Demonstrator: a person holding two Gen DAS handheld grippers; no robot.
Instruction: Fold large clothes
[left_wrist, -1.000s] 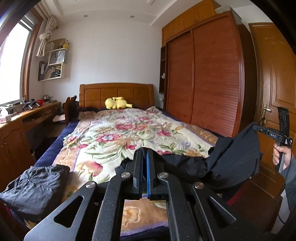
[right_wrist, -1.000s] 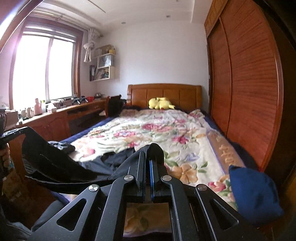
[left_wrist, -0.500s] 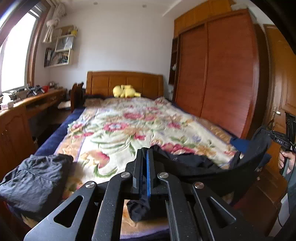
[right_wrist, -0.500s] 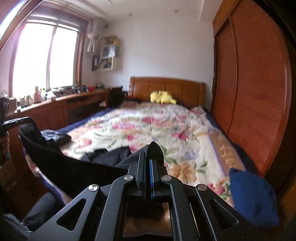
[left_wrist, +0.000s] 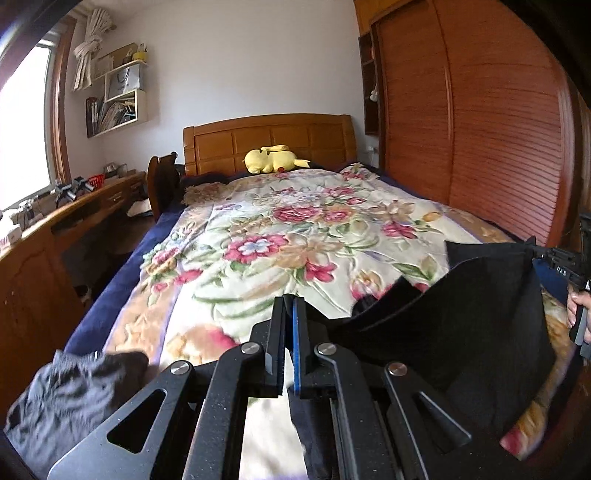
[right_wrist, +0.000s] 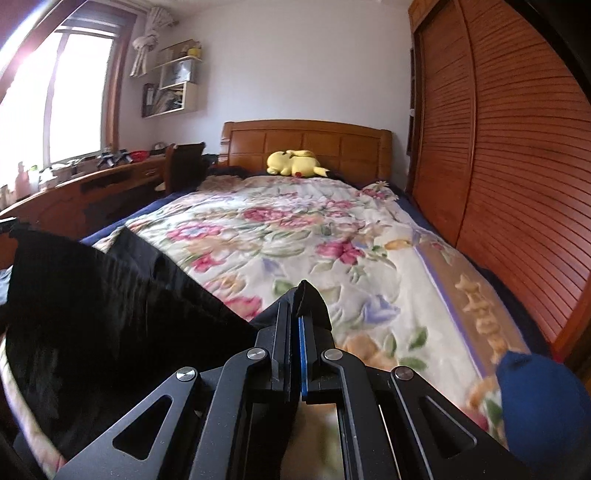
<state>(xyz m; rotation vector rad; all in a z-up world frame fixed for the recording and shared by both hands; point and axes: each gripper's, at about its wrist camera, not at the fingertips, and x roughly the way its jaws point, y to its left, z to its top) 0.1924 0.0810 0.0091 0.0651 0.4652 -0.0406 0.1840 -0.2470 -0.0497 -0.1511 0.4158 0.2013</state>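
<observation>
A large black garment (left_wrist: 461, 332) hangs stretched in the air between my two grippers, above the near end of the bed with the floral quilt (left_wrist: 295, 229). My left gripper (left_wrist: 290, 306) is shut on one edge of it. My right gripper (right_wrist: 301, 299) is shut on the other edge; the cloth (right_wrist: 110, 302) sags to its left. In the left wrist view the right gripper (left_wrist: 554, 258) shows at the far right, held by a hand.
A dark grey folded garment (left_wrist: 70, 395) lies at the bed's near left corner. A blue bundle (right_wrist: 546, 402) sits at the near right edge. A yellow plush (left_wrist: 271, 158) rests by the headboard. A wooden desk (left_wrist: 55, 229) stands left, a wardrobe (left_wrist: 480, 129) right.
Both grippers have lifted the black garment off the quilt and carried it forward over the bed. It is now stretched wider and hangs free between them.
</observation>
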